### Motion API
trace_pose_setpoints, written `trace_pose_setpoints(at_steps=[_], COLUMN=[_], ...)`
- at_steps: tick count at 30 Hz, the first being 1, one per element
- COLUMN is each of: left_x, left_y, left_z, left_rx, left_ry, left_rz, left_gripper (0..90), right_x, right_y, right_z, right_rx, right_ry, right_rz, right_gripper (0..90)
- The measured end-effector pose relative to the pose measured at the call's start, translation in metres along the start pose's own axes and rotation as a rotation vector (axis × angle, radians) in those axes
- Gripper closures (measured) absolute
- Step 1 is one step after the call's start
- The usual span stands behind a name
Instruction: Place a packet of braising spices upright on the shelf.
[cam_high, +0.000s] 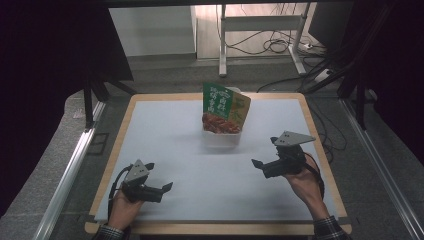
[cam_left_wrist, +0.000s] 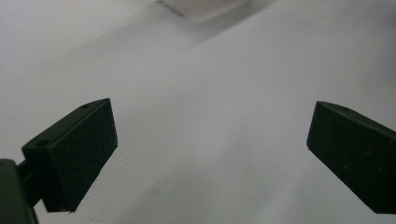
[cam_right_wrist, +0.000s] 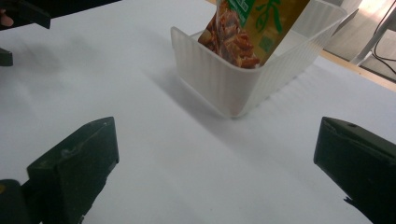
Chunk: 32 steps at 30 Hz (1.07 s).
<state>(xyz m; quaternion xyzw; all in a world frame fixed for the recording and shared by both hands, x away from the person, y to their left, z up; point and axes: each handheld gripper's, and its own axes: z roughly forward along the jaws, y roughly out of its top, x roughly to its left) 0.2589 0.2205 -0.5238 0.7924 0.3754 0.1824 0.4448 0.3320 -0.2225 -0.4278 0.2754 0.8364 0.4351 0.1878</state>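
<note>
A green and yellow snack pouch (cam_high: 225, 106) stands tilted in a white translucent bin (cam_high: 221, 137) at the table's far middle. In the right gripper view the ribbed bin (cam_right_wrist: 219, 81) with the pouch (cam_right_wrist: 247, 25) lies ahead and slightly to the right. My right gripper (cam_high: 265, 152) is open and empty, hovering right of and nearer than the bin; its jaws (cam_right_wrist: 215, 154) stand wide apart. My left gripper (cam_high: 159, 176) sits near the front left, open and empty (cam_left_wrist: 212, 140) over bare white table. A corner of the bin (cam_left_wrist: 205, 7) shows far ahead of it.
The white mat (cam_high: 200, 165) covers a wooden table (cam_high: 215, 229). The left gripper (cam_right_wrist: 21, 18) shows far off in the right gripper view. Desk legs and cables (cam_high: 270, 45) lie on the floor behind, and metal rails (cam_high: 70, 170) run along both sides.
</note>
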Motion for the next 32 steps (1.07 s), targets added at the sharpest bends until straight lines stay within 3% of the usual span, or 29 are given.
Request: trace_pose_setpoints(at_steps=[12, 19, 32], left_x=[0.0, -0.001, 0.0], left_y=[0.0, 0.0, 0.0], left_z=[0.001, 0.001, 0.001], left_rx=[0.005, 0.008, 0.008], left_ry=[0.001, 0.003, 0.007], left_rz=[0.001, 0.004, 0.007], left_gripper=[1.7, 1.7, 1.7], right_x=[0.007, 0.009, 0.009], right_y=[-0.031, -0.052, -0.068], right_z=[-0.012, -0.012, -0.004], right_rx=[-0.013, 0.026, 0.086], right_ry=[-0.014, -0.011, 0.002], right_rz=[-0.003, 0.024, 0.039], right_gripper=[0.1, 0.0, 0.0])
